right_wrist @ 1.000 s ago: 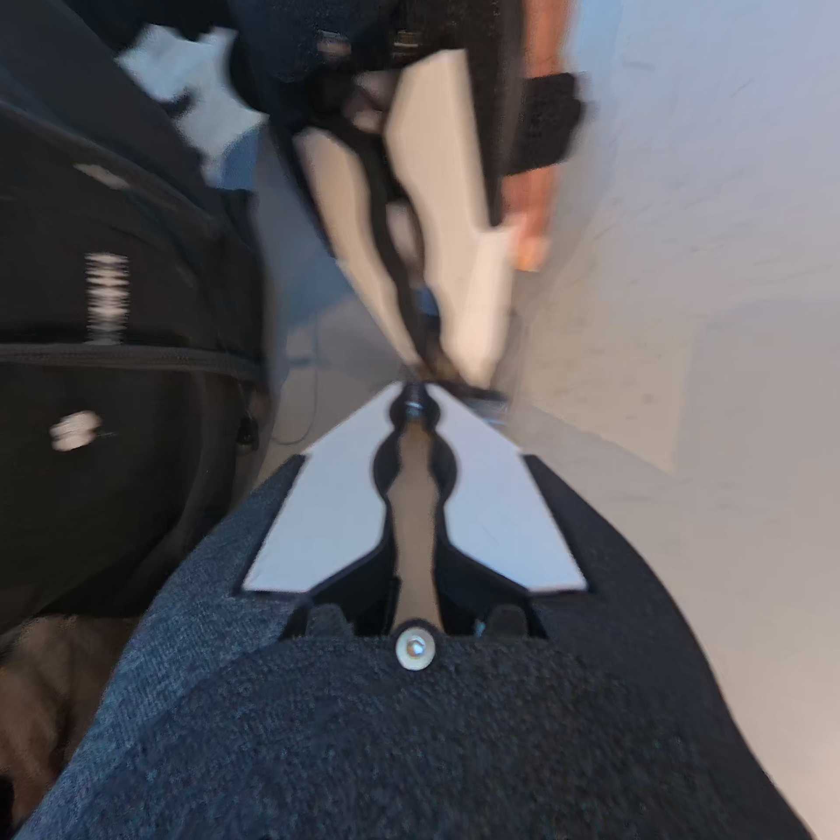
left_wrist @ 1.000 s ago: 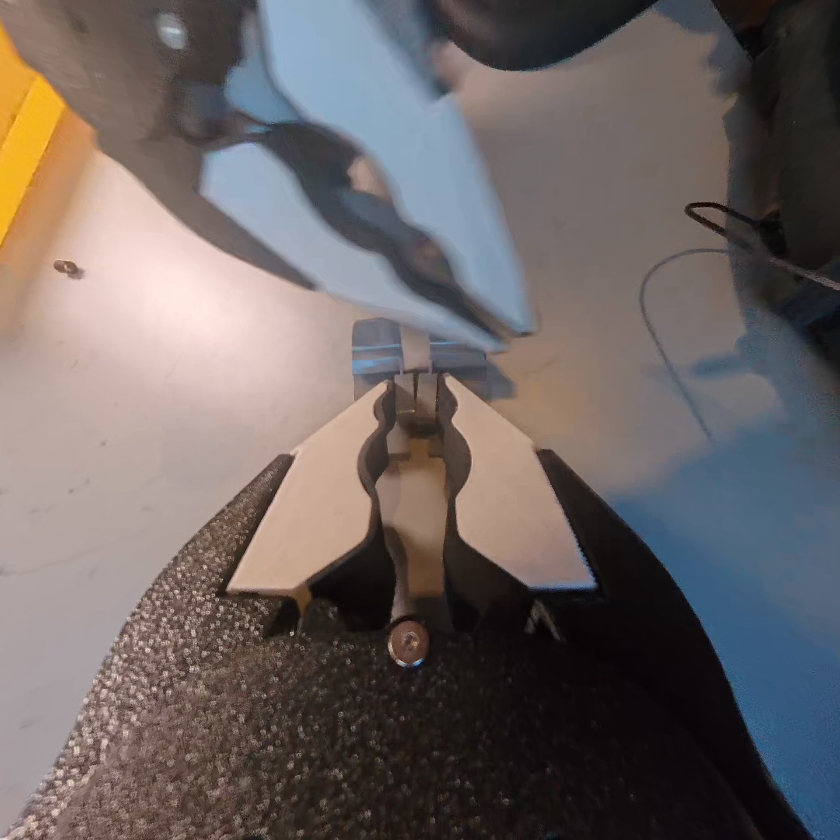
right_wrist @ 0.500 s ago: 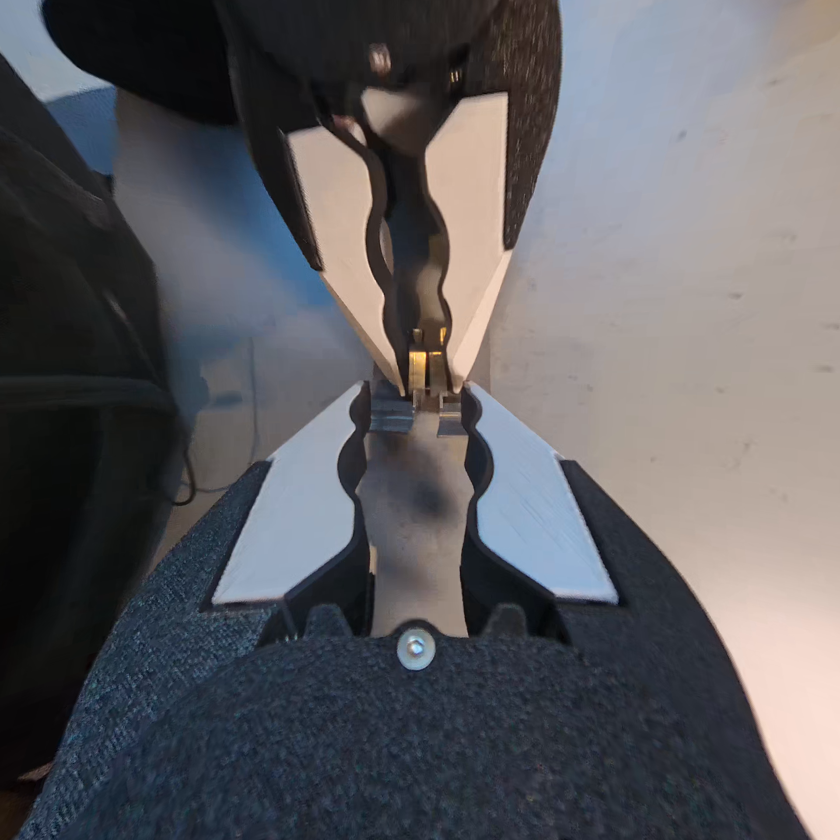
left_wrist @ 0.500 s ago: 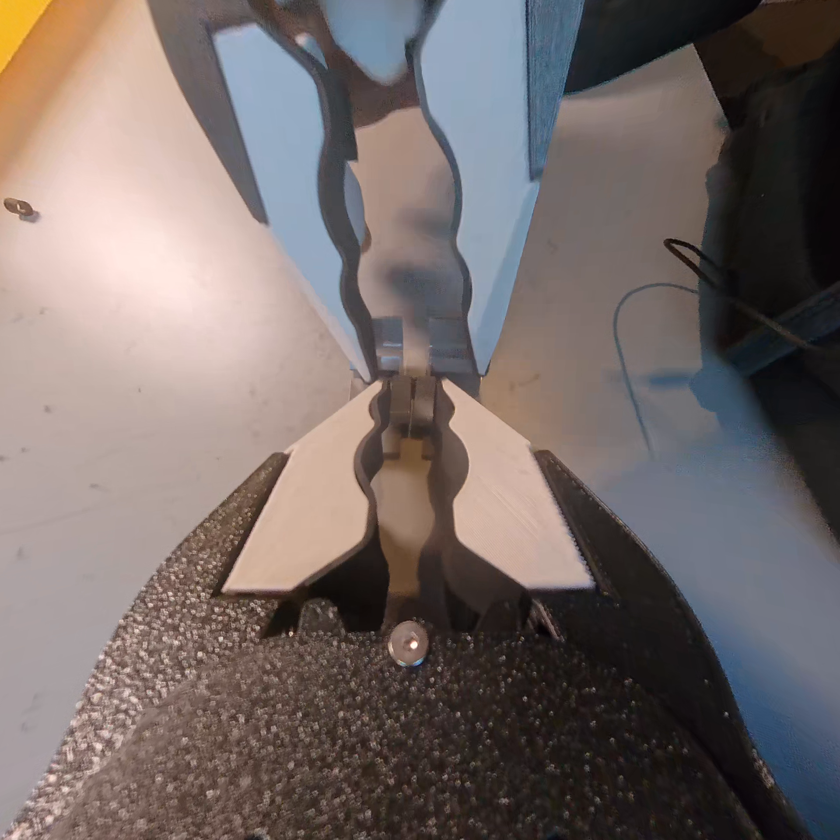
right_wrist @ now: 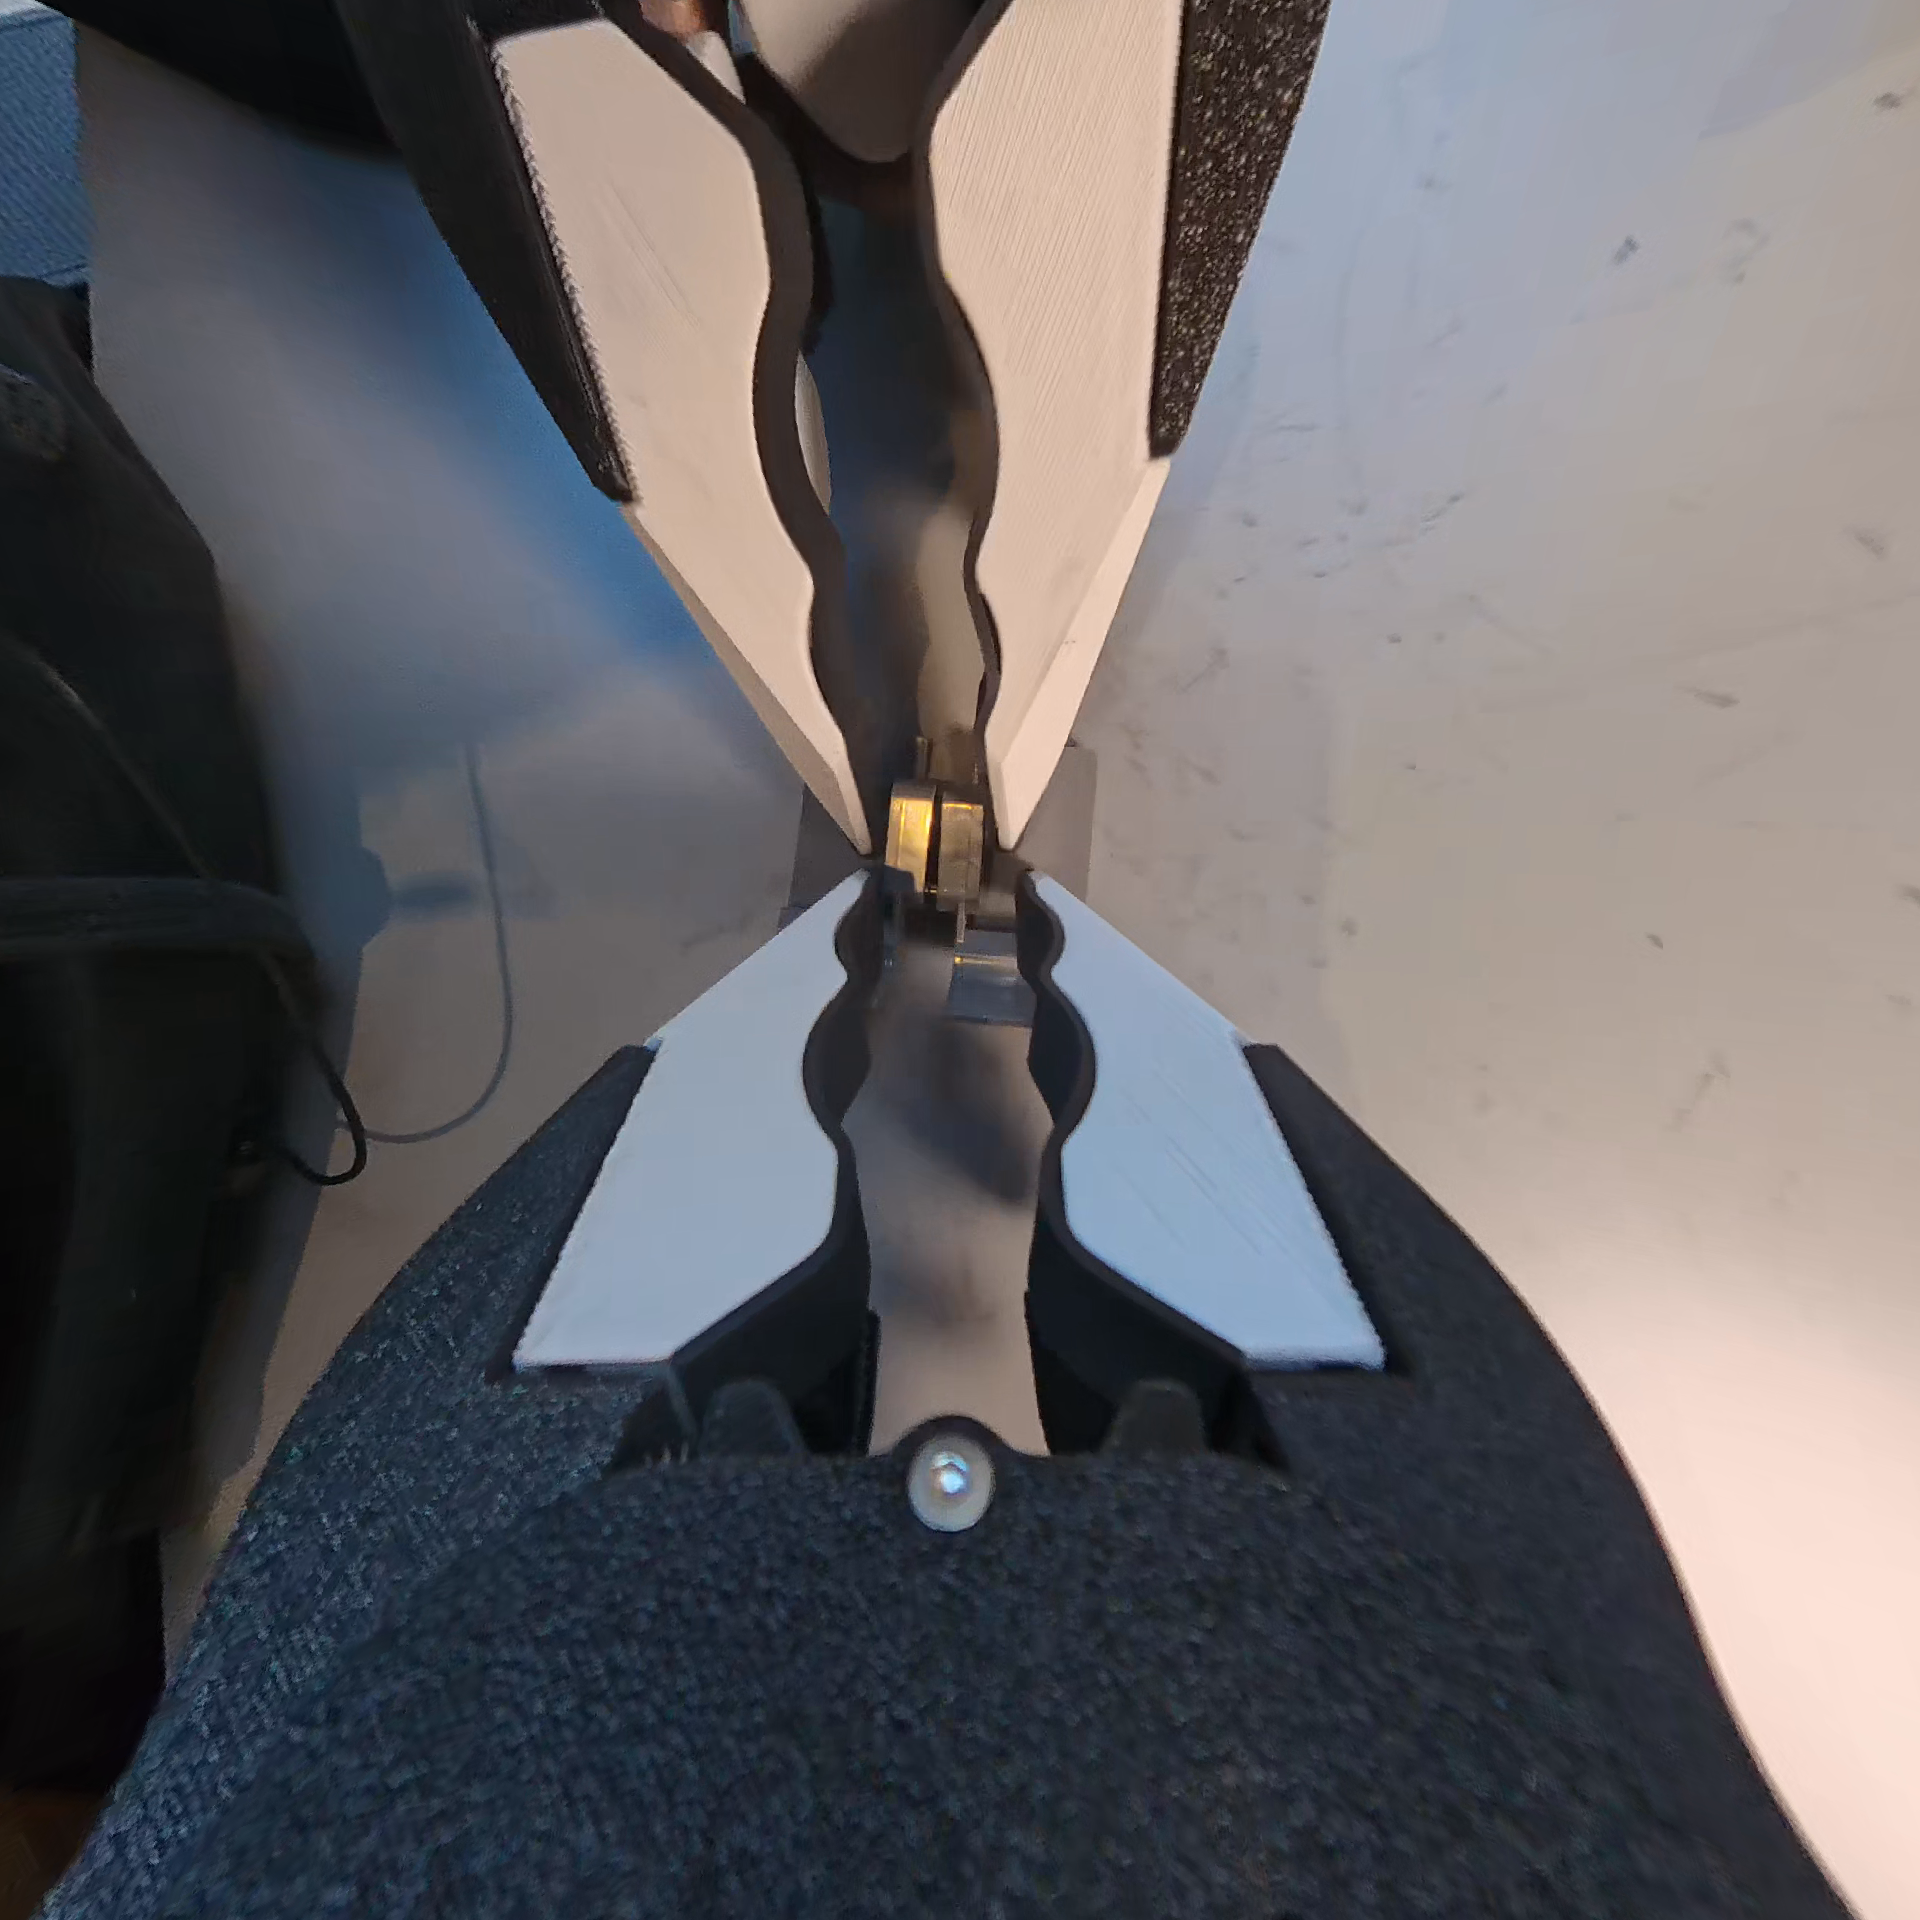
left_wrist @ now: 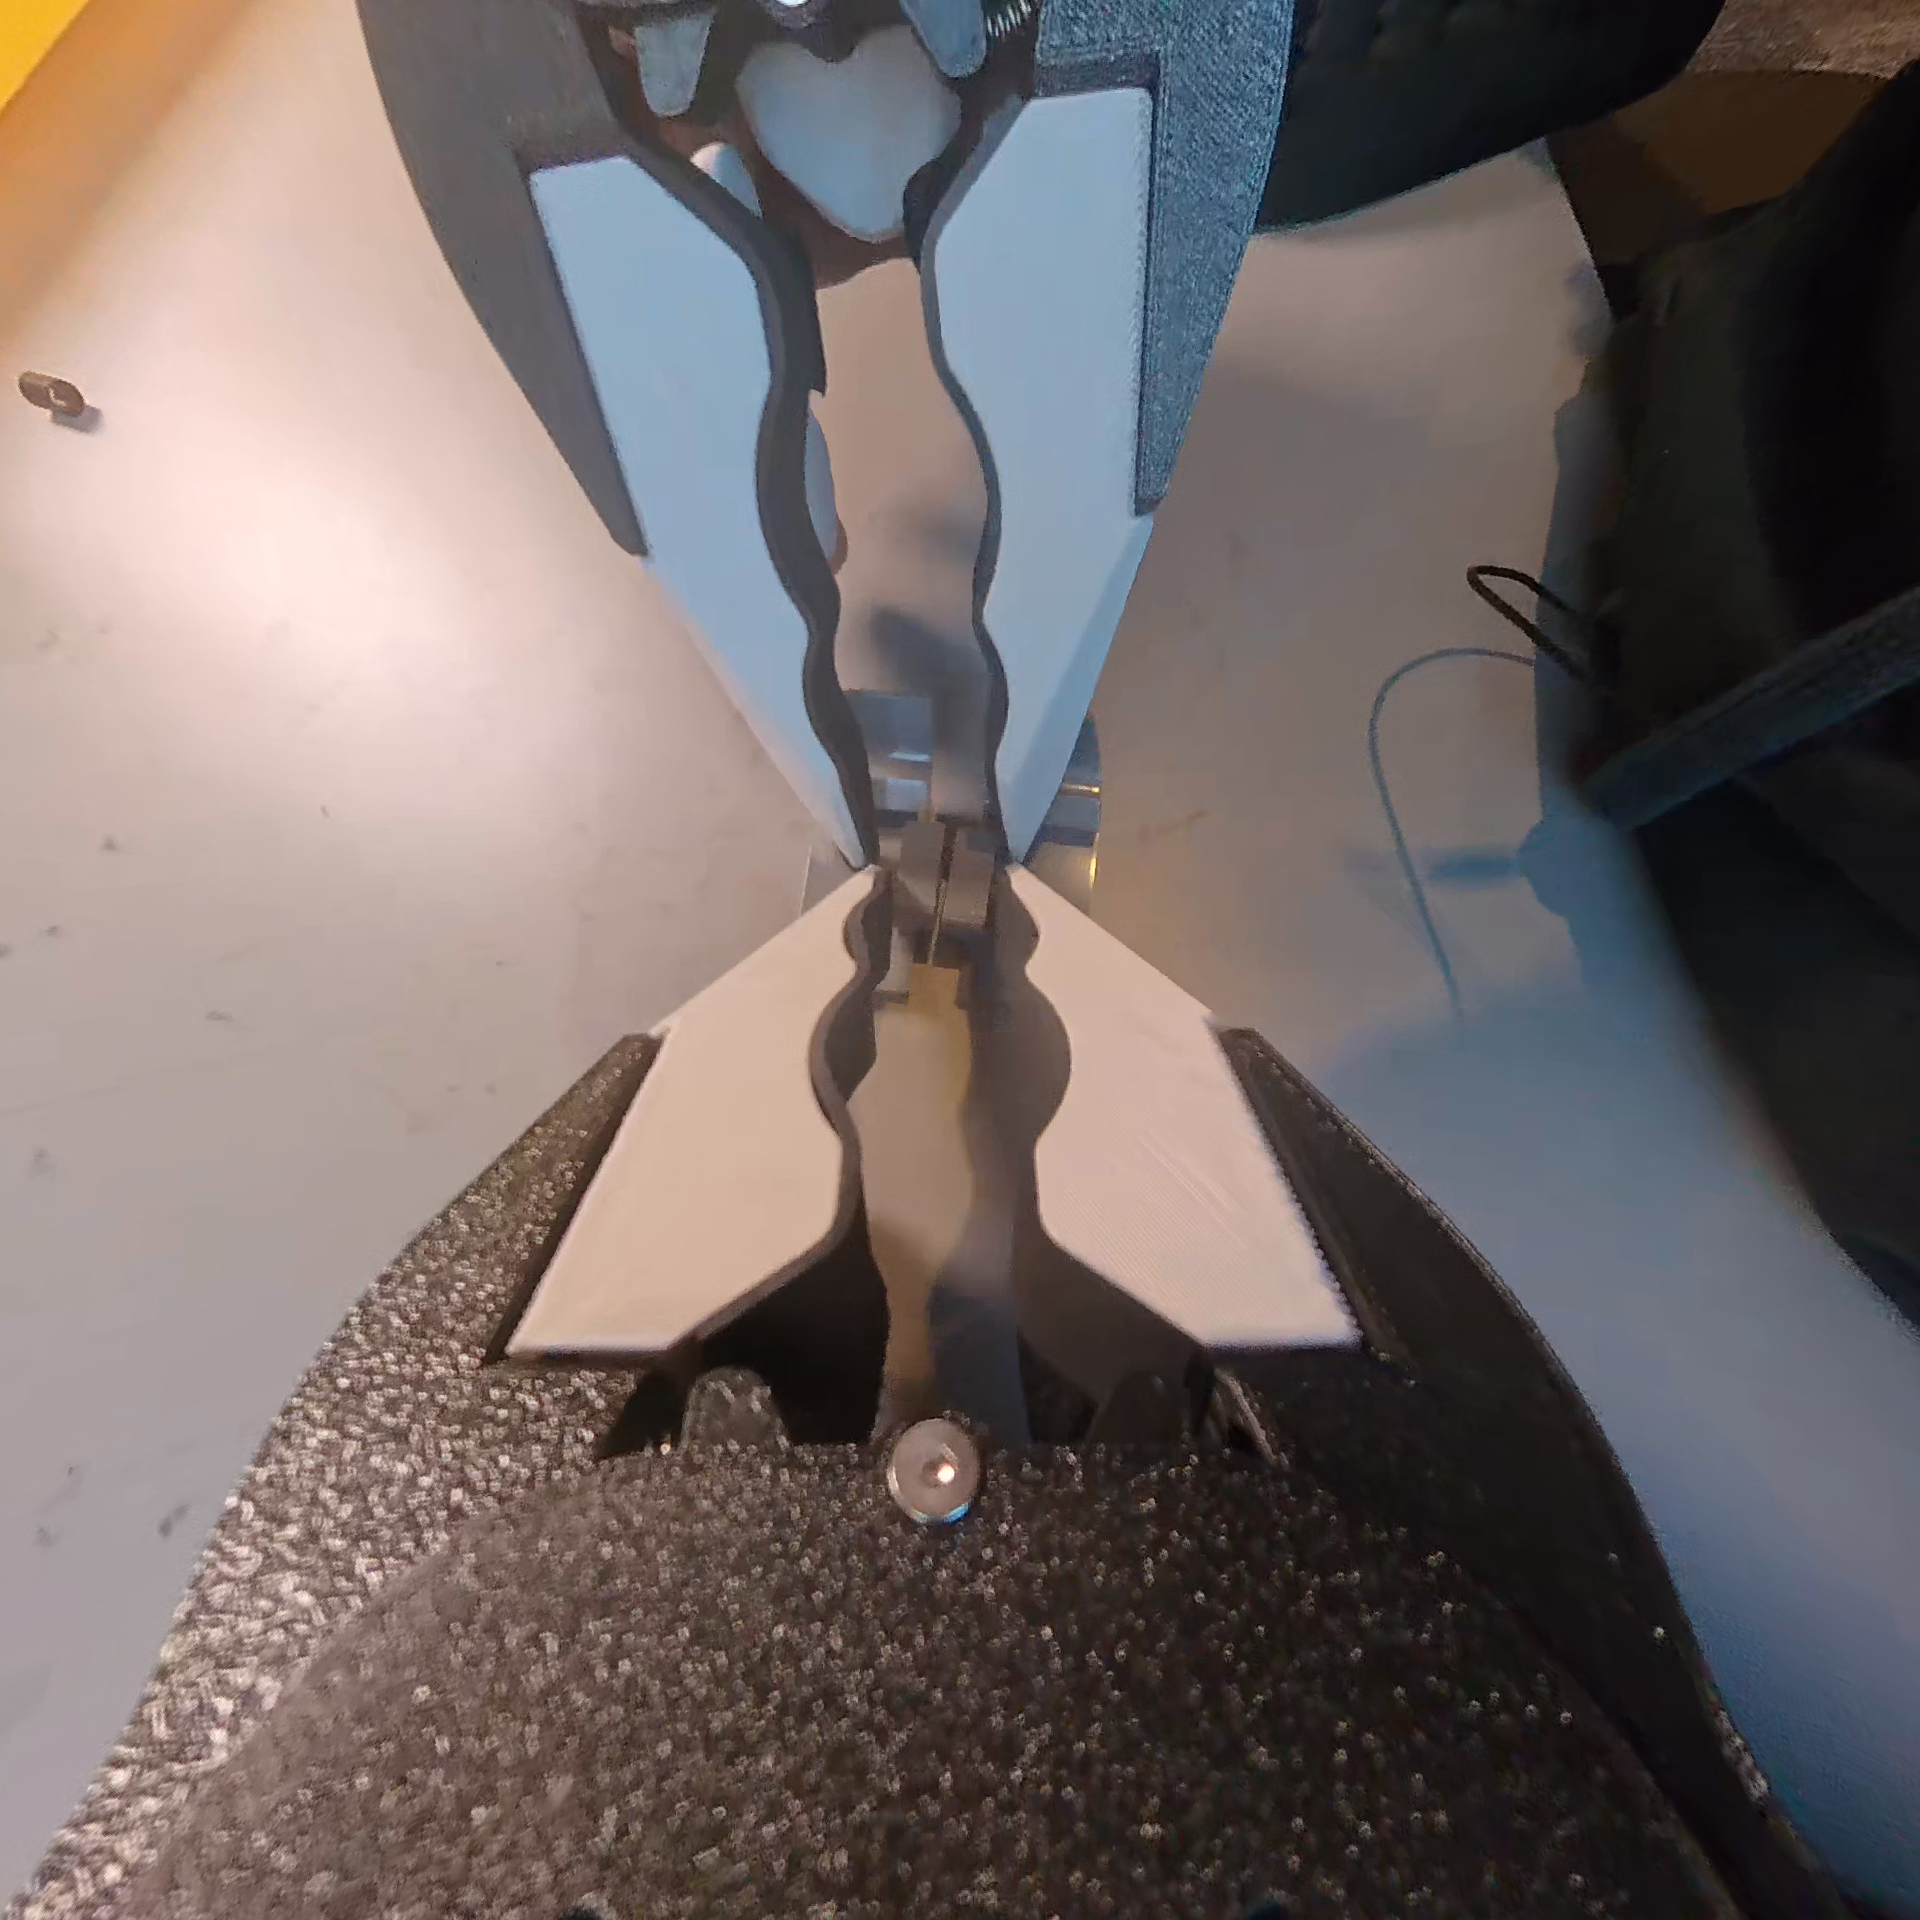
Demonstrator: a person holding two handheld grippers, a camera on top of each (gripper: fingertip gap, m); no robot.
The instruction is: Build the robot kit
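My left gripper (left_wrist: 940, 891) is shut on a small metal block (left_wrist: 940, 883), held just above the pale table. A silver metal bracket (left_wrist: 896, 727) lies on the table under and beyond it. My right gripper (left_wrist: 935, 847) comes in from the top of the left wrist view, tip to tip with the left. In the right wrist view my right gripper (right_wrist: 943, 883) is open, its tips flanking the near end of the brass-lit block (right_wrist: 933, 831). The left gripper (right_wrist: 930, 826) clamps the block from the far side. The bracket's plate (right_wrist: 982, 992) shows between my right fingers.
A black bag (left_wrist: 1766, 623) sits close on the right of the left wrist view and on the left of the right wrist view (right_wrist: 104, 935). A thin wire (left_wrist: 1403, 831) curls beside it. A small dark screw (left_wrist: 52, 397) lies far left. A yellow edge (left_wrist: 8, 52) is at top left. Less than 4 cm separates the two grippers' tips. It is some 20 centimeters from my right tips to the small dark screw (left_wrist: 52, 397).
My right gripper swung in from the side to face the left one tip to tip, and its fingers opened from shut. My left gripper kept its hold on the block.
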